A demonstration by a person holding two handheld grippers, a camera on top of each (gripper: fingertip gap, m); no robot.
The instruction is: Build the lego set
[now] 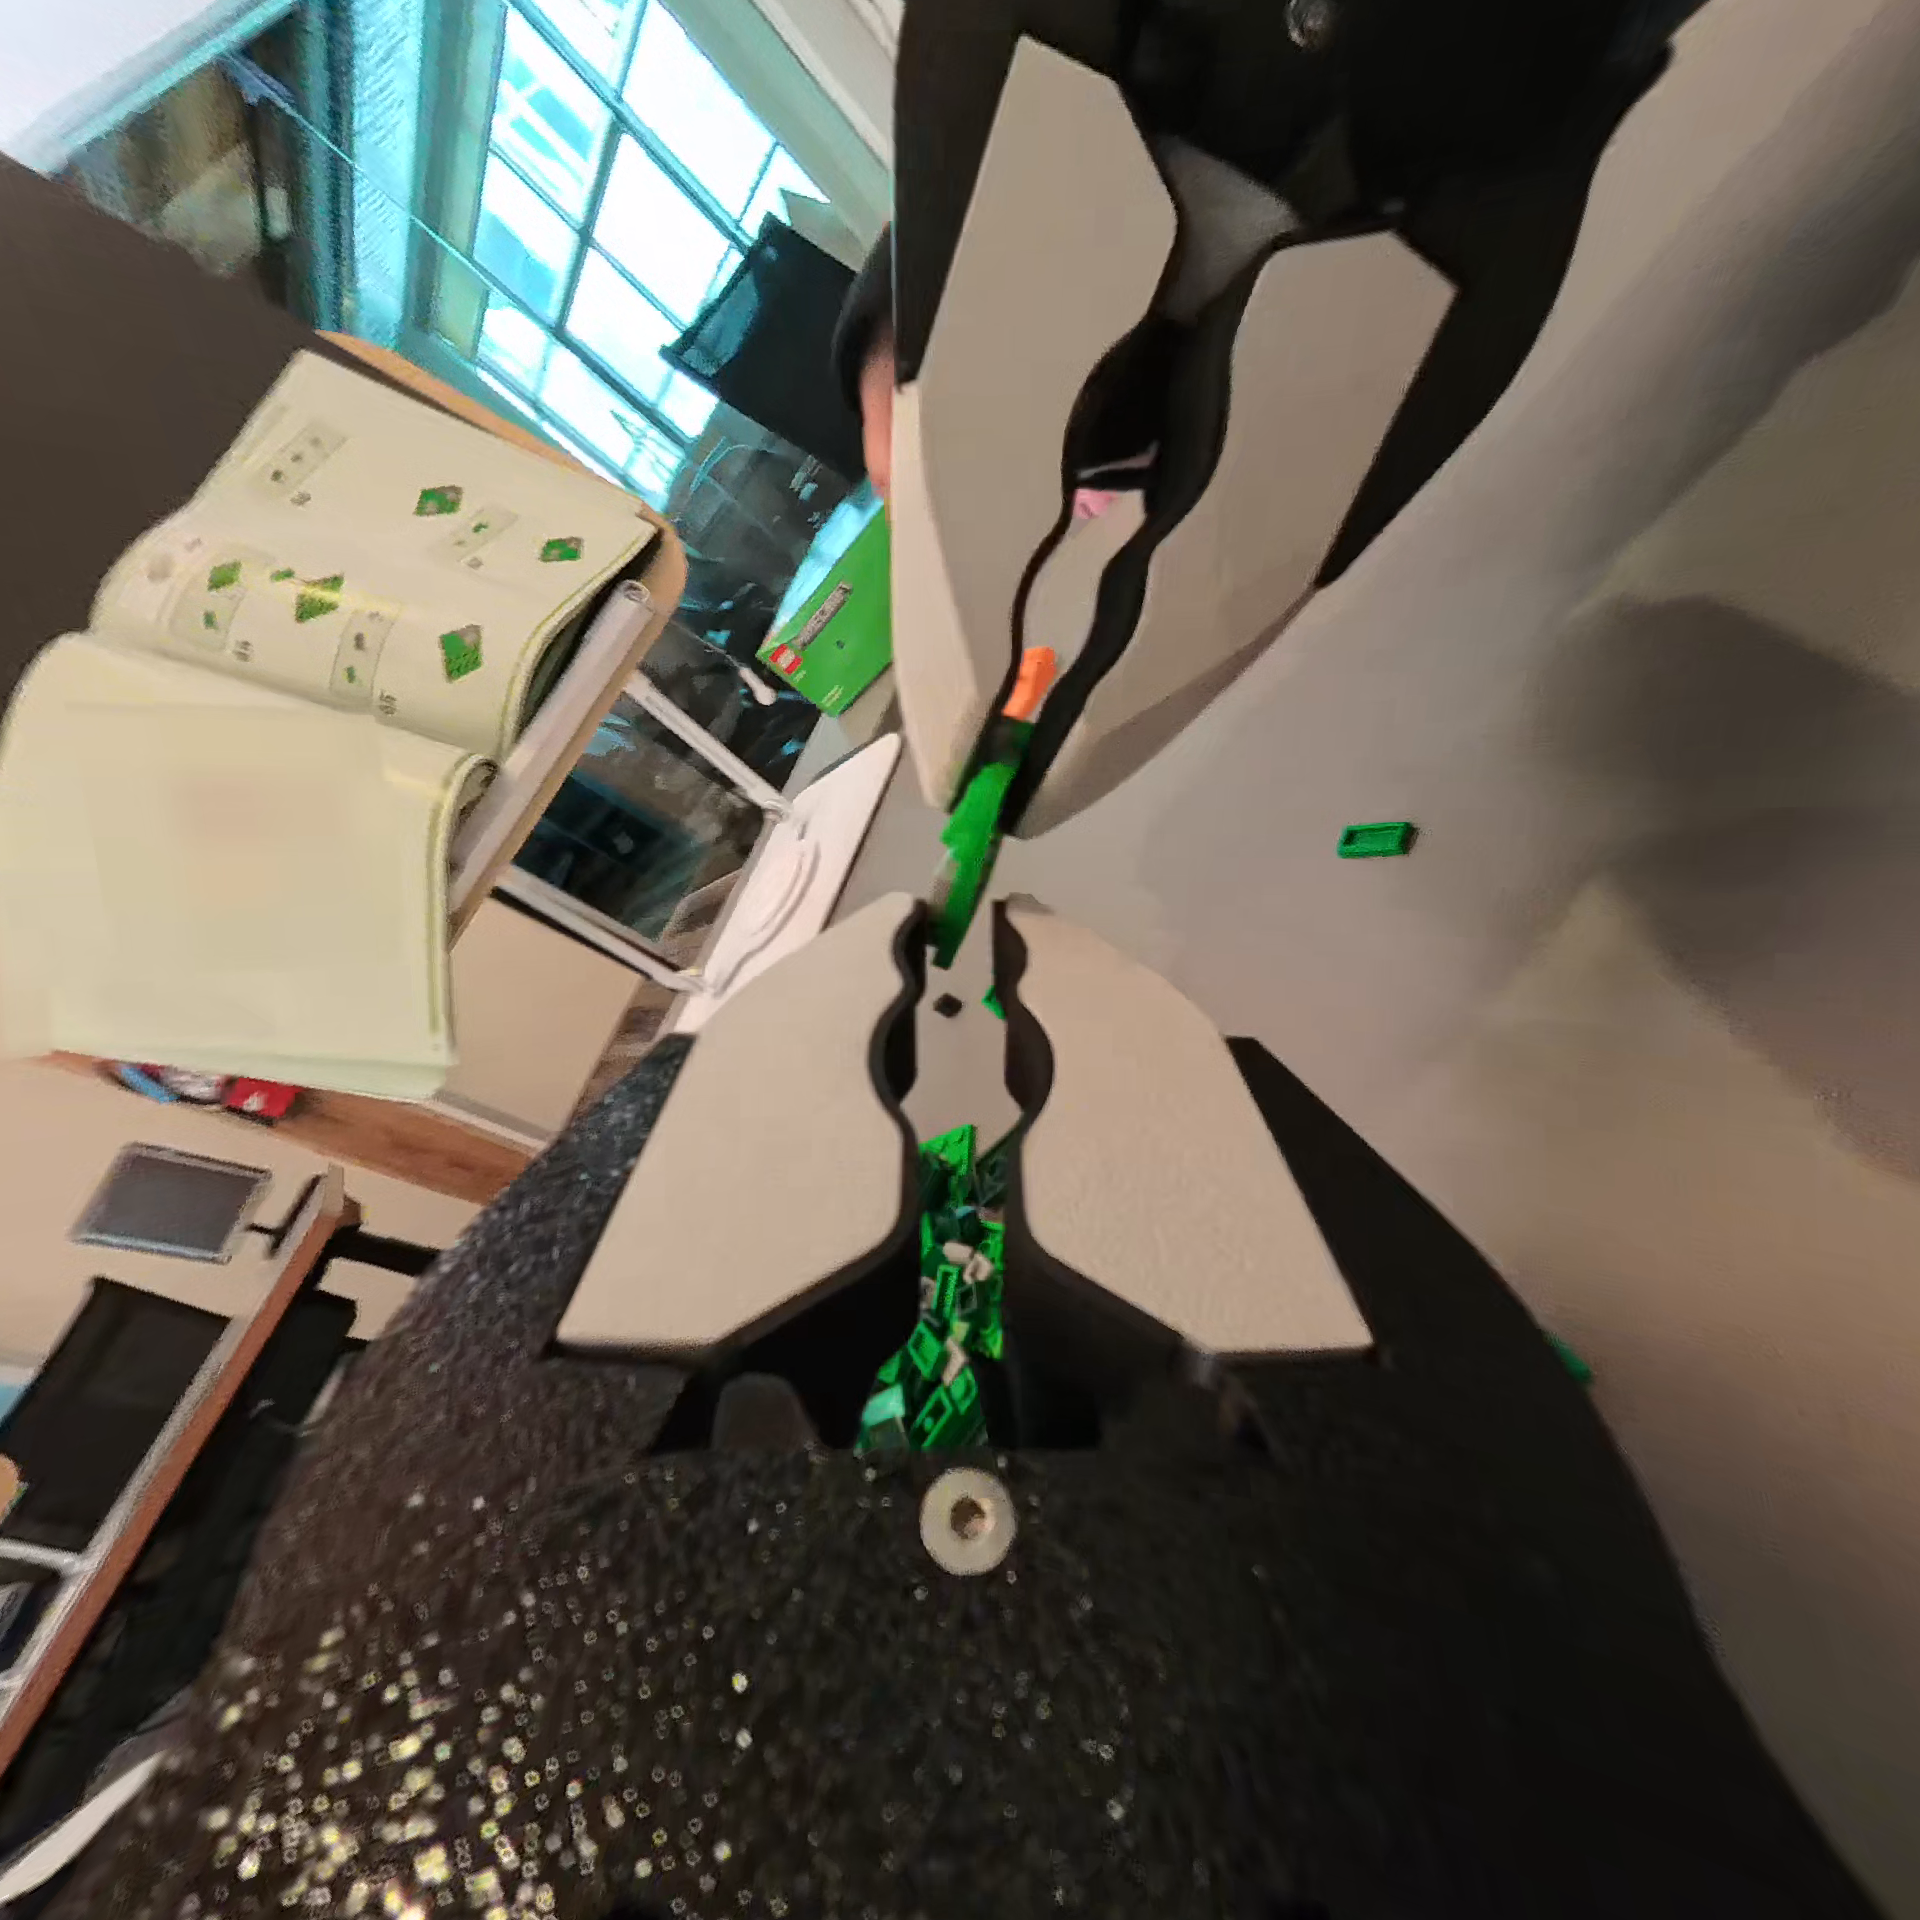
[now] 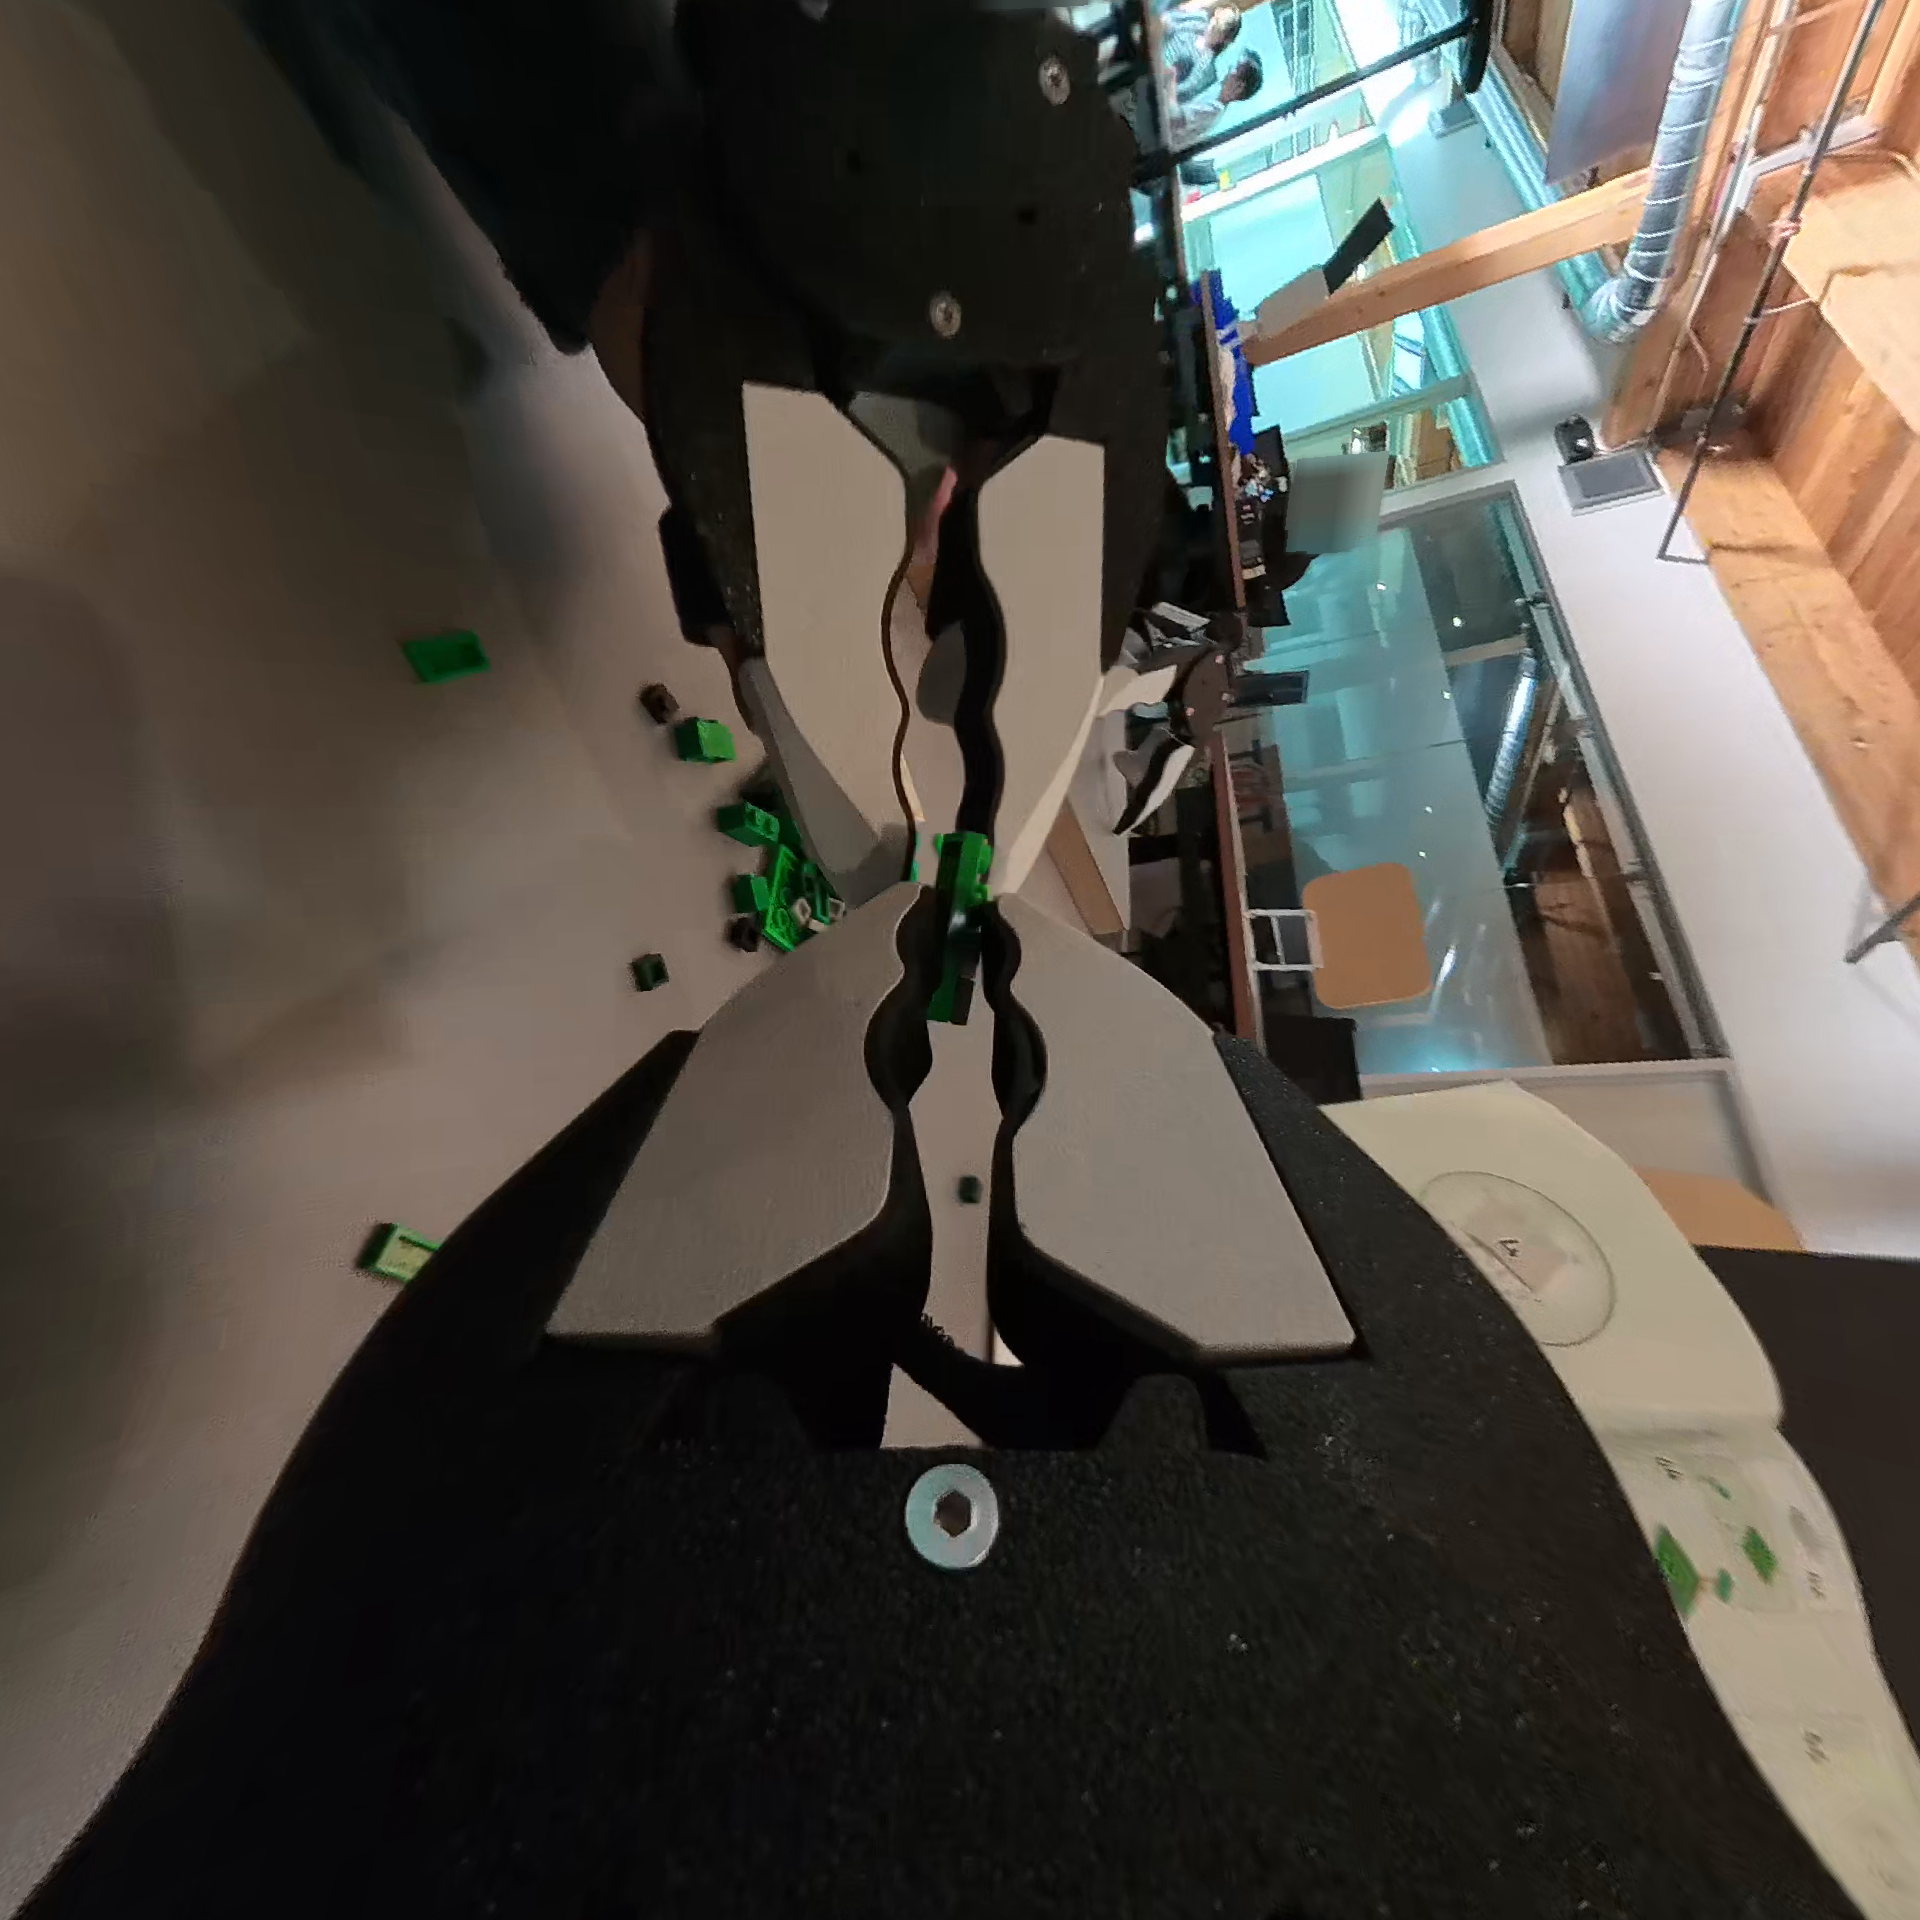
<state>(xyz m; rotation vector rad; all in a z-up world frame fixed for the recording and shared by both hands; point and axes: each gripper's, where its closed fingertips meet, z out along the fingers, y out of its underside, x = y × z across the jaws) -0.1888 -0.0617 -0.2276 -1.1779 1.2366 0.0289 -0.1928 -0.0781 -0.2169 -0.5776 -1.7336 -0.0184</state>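
My two grippers meet tip to tip above the white table (image 1: 1558, 468). In the left wrist view my left gripper (image 1: 958, 914) is at the bottom, closed on the lower end of a green lego piece (image 1: 966, 862). My right gripper (image 1: 982, 821) comes in from the top, shut on the piece's upper end, where an orange part (image 1: 1029, 681) sits between its fingers. In the right wrist view my right gripper (image 2: 958, 902) grips the green piece (image 2: 951, 966), and the left gripper (image 2: 951, 862) meets it from above. The joint between the parts is hidden by the fingers.
A pile of loose green bricks (image 2: 779, 883) lies on the table (image 2: 260, 520), also seen between my left fingers (image 1: 951, 1299). Single green plates (image 1: 1375, 840) (image 2: 445, 657) lie apart. An open instruction booklet (image 1: 312, 623) stands at the left, with a green box (image 1: 842, 623) behind.
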